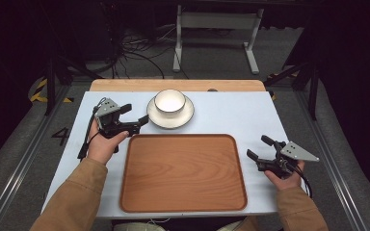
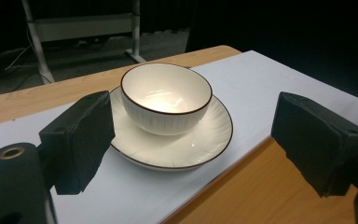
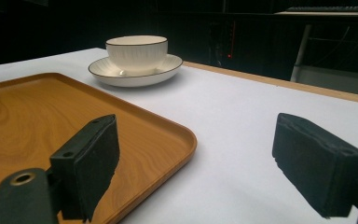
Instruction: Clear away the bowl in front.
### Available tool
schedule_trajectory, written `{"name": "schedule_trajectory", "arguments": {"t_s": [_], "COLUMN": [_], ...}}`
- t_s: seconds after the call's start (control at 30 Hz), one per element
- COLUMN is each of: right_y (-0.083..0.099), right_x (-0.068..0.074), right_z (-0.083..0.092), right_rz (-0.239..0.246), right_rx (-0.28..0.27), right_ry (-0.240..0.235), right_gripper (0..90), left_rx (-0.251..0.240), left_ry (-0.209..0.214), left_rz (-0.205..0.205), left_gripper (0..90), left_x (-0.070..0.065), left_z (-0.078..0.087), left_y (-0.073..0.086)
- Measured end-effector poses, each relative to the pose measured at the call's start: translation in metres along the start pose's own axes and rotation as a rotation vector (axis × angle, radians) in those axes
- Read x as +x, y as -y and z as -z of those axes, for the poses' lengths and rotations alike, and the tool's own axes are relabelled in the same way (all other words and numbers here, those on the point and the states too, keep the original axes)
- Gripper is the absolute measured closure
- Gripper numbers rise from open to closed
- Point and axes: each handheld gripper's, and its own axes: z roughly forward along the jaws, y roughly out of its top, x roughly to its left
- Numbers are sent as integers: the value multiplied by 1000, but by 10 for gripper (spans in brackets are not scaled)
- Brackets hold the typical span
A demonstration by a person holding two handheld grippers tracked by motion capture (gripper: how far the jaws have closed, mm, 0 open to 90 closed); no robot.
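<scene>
- The left hand-held gripper hovers just left of the saucer, its jaws spread wide with nothing between them, pointed at the dish.
- The white bowl sits upright on the saucer, at the far middle of the tabletop, just beyond the tray's far edge.
- The wooden tray lies flat and bare in the middle, nearer the person.
- The right hand-held gripper rests just right of the tray, well apart from the bowl, jaws gaping and holding nothing.
</scene>
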Motion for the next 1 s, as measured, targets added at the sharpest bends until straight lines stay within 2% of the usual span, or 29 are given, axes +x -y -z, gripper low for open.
{"name": "schedule_trajectory", "arguments": {"t_s": [0.43, 0.57, 0.67, 0.8, 1.0], "right_y": [-1, -1, -1, -1, -1], "right_x": [1, 1, 1, 1, 1], "right_z": [-1, -2, -2, -2, -3], "right_rz": [10, 7, 9, 7, 7], "right_rx": [17, 22, 24, 28, 33], "right_ry": [9, 13, 12, 10, 11], "right_gripper": [148, 148, 148, 148, 148], "left_rx": [-1, 13, 16, 22, 32], "left_ry": [11, 20, 28, 27, 38], "left_rz": [-32, -48, -41, -54, -40], "left_gripper": [144, 146, 150, 149, 151], "left_x": [1, 1, 0, 1, 4], "left_z": [-27, -36, -42, -50, -61], "left_y": [-20, -27, -30, -33, -39]}}
